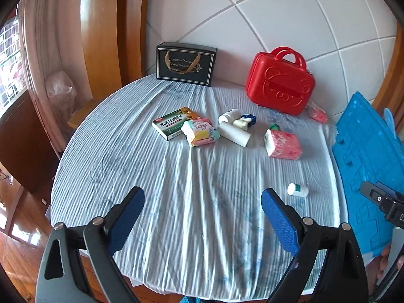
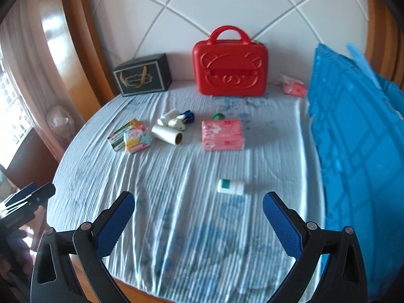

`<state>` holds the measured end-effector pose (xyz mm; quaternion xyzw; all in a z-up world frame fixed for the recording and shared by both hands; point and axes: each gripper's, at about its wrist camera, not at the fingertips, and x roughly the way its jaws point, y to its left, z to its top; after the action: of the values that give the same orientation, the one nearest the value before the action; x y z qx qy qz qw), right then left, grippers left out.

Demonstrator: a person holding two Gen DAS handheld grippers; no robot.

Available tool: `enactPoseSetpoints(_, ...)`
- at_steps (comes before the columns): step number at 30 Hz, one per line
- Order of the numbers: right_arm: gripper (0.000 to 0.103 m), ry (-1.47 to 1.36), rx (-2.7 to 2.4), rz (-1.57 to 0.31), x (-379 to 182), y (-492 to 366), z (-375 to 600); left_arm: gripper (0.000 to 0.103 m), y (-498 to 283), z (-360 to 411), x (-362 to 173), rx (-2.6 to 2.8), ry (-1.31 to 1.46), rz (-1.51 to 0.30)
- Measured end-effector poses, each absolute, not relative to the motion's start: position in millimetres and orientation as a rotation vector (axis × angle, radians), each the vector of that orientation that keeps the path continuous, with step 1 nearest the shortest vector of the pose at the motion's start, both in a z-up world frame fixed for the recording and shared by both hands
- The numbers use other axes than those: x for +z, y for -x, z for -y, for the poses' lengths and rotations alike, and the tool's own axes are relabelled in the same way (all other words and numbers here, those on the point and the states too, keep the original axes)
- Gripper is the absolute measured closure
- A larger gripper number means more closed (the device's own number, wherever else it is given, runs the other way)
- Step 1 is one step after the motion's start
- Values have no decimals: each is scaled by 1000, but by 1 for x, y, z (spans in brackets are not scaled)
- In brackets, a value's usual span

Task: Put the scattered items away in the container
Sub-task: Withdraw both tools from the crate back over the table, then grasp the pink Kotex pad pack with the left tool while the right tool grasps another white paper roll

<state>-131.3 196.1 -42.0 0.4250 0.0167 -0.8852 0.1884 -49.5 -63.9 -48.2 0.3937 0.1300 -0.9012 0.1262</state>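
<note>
Scattered items lie on a striped blue cloth (image 1: 197, 189): a green-white medicine box (image 1: 168, 126), a pastel tissue pack (image 1: 202, 131), a white roll (image 1: 234, 133), small white bottles with a blue thing (image 1: 240, 118), a pink tissue pack (image 1: 284, 144) and a small white-green bottle (image 1: 298, 190). A shut red case (image 1: 280, 83) stands at the back, also in the right wrist view (image 2: 229, 72). My left gripper (image 1: 203, 202) is open and empty above the near cloth. My right gripper (image 2: 198, 207) is open and empty, just short of the small bottle (image 2: 231, 186).
A black gift box (image 1: 185, 64) stands at the back left. A blue folded plastic crate (image 1: 366, 166) stands on the right, also in the right wrist view (image 2: 358, 139). A second pink pack (image 2: 294, 87) lies beside the red case. White padded wall behind; wooden floor at left.
</note>
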Motion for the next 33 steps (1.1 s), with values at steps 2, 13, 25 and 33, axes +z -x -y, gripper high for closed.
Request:
enactPoseSetpoints(2, 0, -1197, -2459, -50, -49, 148, -186, 8, 65, 70, -52, -2604, -1140, -380)
enactPoseSetpoints(13, 0, -1351, -2404, -101, -103, 221, -171, 8, 140, 96, -103, -2523, -1294, -395)
enactPoseSetpoints(25, 0, -1421, -2361, -81, -128, 262, -100, 8, 220, 151, -128, -2534, -1386, -338)
enactPoseSetpoints(33, 0, -1469, -2323, -169, -159, 316, -56, 8, 287, 190, -166, -2457, -1441, -363)
